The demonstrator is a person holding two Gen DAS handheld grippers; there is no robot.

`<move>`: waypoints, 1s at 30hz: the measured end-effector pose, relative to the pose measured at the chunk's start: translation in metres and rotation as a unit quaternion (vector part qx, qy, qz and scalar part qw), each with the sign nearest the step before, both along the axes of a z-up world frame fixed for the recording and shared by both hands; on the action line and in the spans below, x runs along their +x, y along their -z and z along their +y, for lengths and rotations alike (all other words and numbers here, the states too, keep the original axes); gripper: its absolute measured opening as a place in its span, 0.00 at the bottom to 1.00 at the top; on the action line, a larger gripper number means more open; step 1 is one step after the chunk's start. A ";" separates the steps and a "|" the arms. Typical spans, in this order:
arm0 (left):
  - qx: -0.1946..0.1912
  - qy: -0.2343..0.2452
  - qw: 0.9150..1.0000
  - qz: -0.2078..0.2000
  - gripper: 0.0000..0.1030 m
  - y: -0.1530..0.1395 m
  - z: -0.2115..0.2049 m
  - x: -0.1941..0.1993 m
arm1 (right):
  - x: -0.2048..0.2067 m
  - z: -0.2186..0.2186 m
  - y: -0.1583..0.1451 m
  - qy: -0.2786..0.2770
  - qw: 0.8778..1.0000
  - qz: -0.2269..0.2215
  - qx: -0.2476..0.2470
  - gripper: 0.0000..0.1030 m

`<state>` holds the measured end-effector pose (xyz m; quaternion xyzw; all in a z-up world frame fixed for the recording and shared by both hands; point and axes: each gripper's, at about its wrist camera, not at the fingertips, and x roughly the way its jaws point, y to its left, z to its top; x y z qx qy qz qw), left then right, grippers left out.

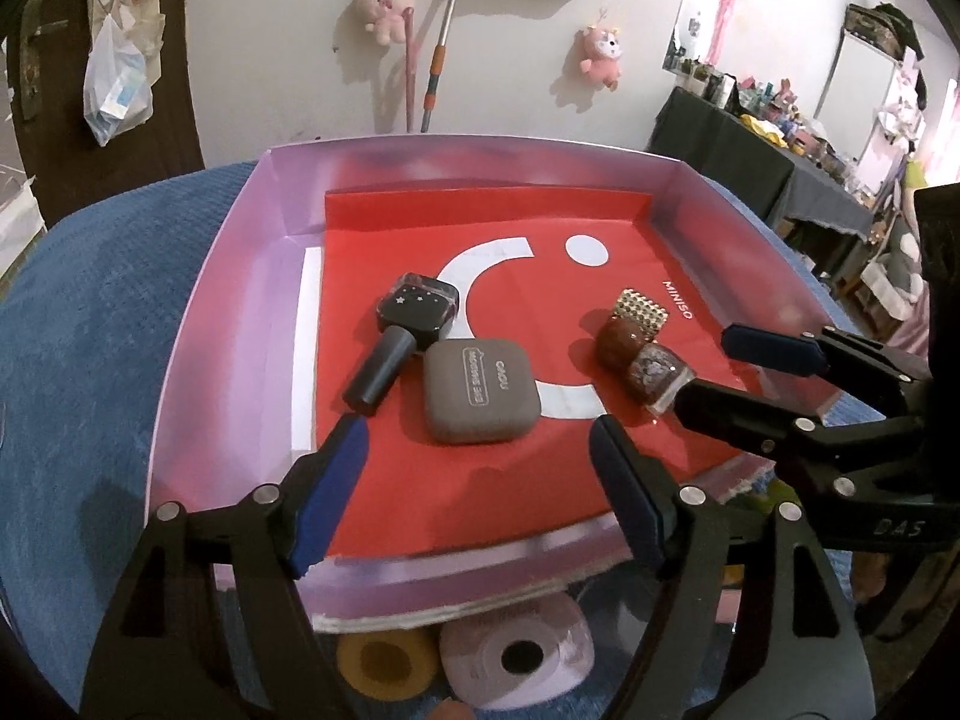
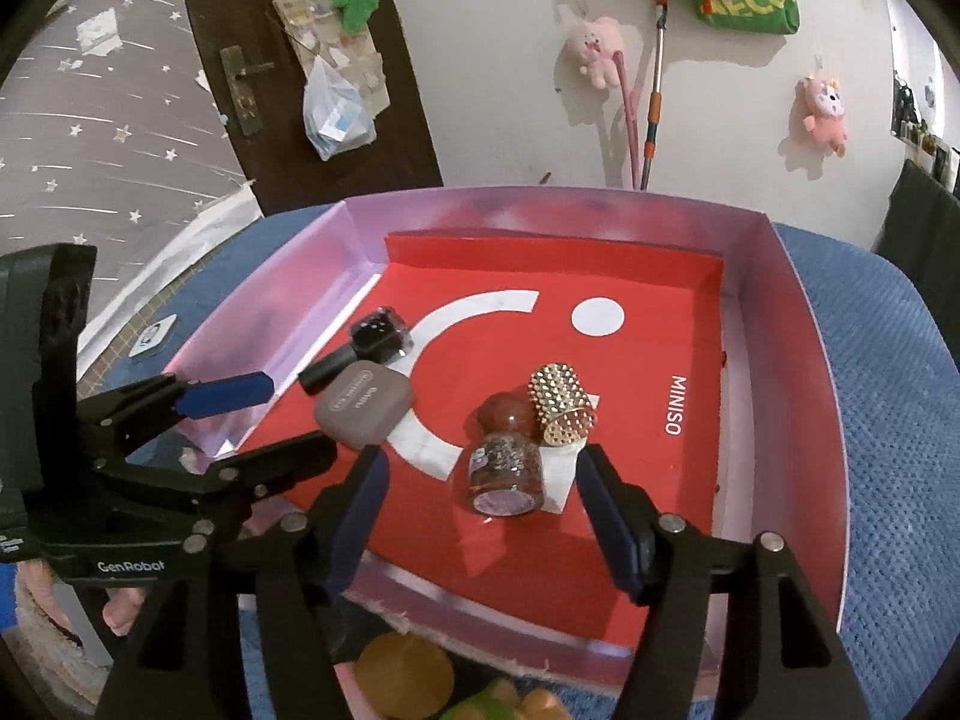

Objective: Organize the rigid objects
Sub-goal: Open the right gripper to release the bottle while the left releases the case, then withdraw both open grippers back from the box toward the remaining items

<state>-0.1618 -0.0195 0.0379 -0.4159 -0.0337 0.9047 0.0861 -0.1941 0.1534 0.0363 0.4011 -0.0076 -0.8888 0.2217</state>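
**Inspector A:** We record first the largest item: a blue textured cover (image 1: pixel 102 324) under everything. On it sits a shallow pink-walled tray (image 1: pixel 240 276), its floor lined with a red MINISO sheet (image 1: pixel 540 468).

**Inspector B:** Confirmed. Inside the tray we count four objects in two groups. At the left lies a grey rounded case (image 1: pixel 480 390), flat on the red sheet. Touching its far-left corner is a black nail-polish bottle (image 1: pixel 402 336), lying on its side with the cap pointing near-left.

**Inspector A:** At the right we note a brown glitter bottle (image 2: pixel 501 468), also on its side, base toward the near edge and round brown cap pointing far. Just beside its cap, on the right, lies a gold studded cylinder (image 2: pixel 561 408), tilted. We cannot tell whether the two touch.

**Inspector B:** The grippers. The left gripper (image 1: pixel 480 486) hovers over the near part of the tray, fingers spread wide with nothing between them, the grey case just beyond its tips.

**Inspector A:** The right gripper (image 2: pixel 480 516) likewise stands apart and holds nothing. The glitter bottle lies just ahead of its tips, clear of both pads.
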 end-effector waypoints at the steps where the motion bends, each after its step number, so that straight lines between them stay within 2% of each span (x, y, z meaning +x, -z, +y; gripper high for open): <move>1: 0.001 0.001 1.000 0.001 0.75 -0.001 0.000 0.002 | 0.002 0.000 -0.002 -0.001 1.000 0.002 -0.001 0.68; 5: 0.002 0.004 1.000 0.008 0.78 -0.006 0.001 0.010 | 0.010 0.002 -0.009 -0.002 1.000 0.012 -0.007 0.76; 6: 0.000 0.002 1.000 0.013 0.83 -0.008 0.001 0.013 | 0.013 0.004 -0.012 -0.002 1.000 0.016 -0.009 0.77; 7: -0.004 0.000 1.000 0.019 0.92 -0.010 0.001 0.015 | 0.014 0.004 -0.013 -0.002 1.000 0.019 -0.010 0.78; 9: -0.014 -0.006 0.999 0.034 0.96 -0.015 0.002 0.022 | 0.019 0.005 -0.017 -0.004 1.000 0.024 -0.013 0.82; 11: -0.015 -0.007 0.999 0.041 0.96 -0.018 0.001 0.026 | 0.023 0.006 -0.019 -0.007 1.000 0.028 -0.014 0.89; 15: -0.013 -0.011 0.999 0.047 0.96 -0.021 -0.001 0.032 | 0.030 0.007 -0.021 -0.010 0.999 0.031 -0.019 0.93; 19: -0.009 -0.012 0.999 0.045 0.96 -0.021 -0.003 0.037 | 0.037 0.011 -0.022 -0.011 0.999 0.033 -0.030 1.00; 26: -0.003 -0.019 0.999 0.034 0.96 -0.016 -0.008 0.044 | 0.052 0.016 -0.029 -0.017 0.998 0.044 -0.052 1.00; 30: -0.006 -0.025 0.999 0.038 0.96 -0.016 -0.011 0.050 | 0.064 0.014 -0.034 -0.023 0.997 0.061 -0.049 1.00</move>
